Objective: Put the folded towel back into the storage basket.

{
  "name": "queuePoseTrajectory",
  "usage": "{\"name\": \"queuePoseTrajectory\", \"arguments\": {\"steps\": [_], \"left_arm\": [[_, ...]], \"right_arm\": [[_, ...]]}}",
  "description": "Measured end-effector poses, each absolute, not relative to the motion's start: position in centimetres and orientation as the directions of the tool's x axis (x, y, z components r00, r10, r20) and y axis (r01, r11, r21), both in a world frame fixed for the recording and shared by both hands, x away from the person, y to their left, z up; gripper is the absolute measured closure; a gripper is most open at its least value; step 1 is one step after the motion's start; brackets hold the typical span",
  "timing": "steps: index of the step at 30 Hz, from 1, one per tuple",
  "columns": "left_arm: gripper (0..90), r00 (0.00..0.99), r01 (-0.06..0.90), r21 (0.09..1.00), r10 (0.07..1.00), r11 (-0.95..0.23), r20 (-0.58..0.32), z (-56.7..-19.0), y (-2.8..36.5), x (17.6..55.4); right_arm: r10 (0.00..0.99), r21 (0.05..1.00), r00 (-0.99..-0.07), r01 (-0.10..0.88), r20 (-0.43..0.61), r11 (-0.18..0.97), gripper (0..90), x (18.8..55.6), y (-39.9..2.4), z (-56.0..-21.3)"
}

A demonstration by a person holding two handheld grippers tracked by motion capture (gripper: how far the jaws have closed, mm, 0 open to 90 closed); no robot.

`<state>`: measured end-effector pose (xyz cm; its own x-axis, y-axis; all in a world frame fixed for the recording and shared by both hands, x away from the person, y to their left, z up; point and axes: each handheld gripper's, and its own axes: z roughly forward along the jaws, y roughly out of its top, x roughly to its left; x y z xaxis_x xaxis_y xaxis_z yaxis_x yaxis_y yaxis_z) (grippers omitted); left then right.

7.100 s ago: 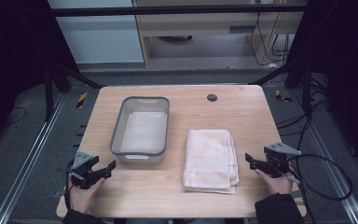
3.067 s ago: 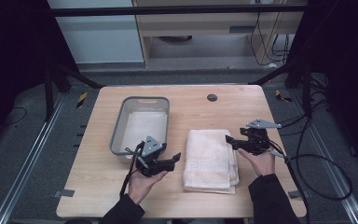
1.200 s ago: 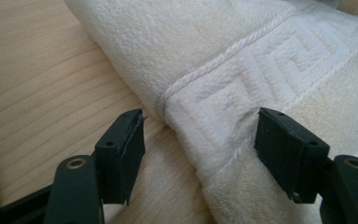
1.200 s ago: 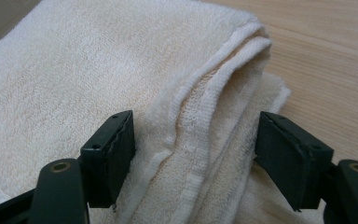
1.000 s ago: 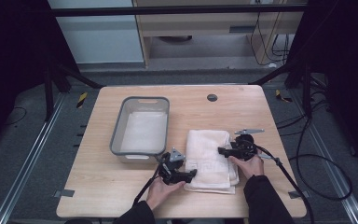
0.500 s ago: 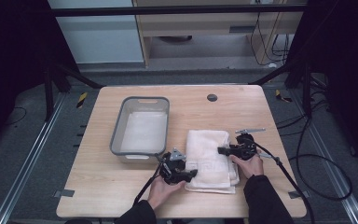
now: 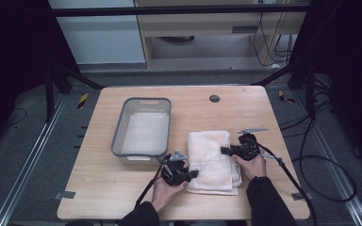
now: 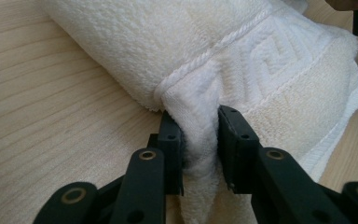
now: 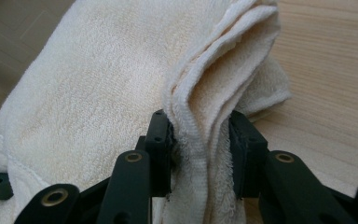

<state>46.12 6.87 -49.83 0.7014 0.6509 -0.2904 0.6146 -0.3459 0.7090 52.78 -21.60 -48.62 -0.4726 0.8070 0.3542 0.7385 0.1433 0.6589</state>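
Just right of centre in the high view, a folded cream towel [image 7: 212, 160] is seen lying flat on the wooden table [image 7: 99, 188], close beside a grey plastic tub [image 7: 143, 127] that sits to its left with a pale cloth lining its bottom. The left gripper [image 7: 188, 174] is held at the towel's lower left edge, the right gripper [image 7: 224, 150] at its right edge, both low on the tabletop. In the left gripper view the jaws have just been closing and are clamped on a pinched-up fold of the towel's woven border [image 8: 200, 126] — the cloth is squeezed into a ridge between the black pads. In the right gripper view the jaws, likewise just closed, are gripped on several stacked layers of the towel's edge [image 9: 200, 126], lifted slightly off the wood.
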Motion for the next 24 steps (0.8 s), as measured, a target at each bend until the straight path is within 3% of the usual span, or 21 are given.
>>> {"name": "queuePoseTrajectory", "arguments": {"steps": [24], "left_arm": [[74.7,0.752,0.515,0.805,0.606,-0.295,-0.259,-45.6,8.2,44.5]], "right_arm": [[0.779,0.777,-0.54,0.619,0.32,0.11,64.9,50.1,-22.2,-43.1]]}}
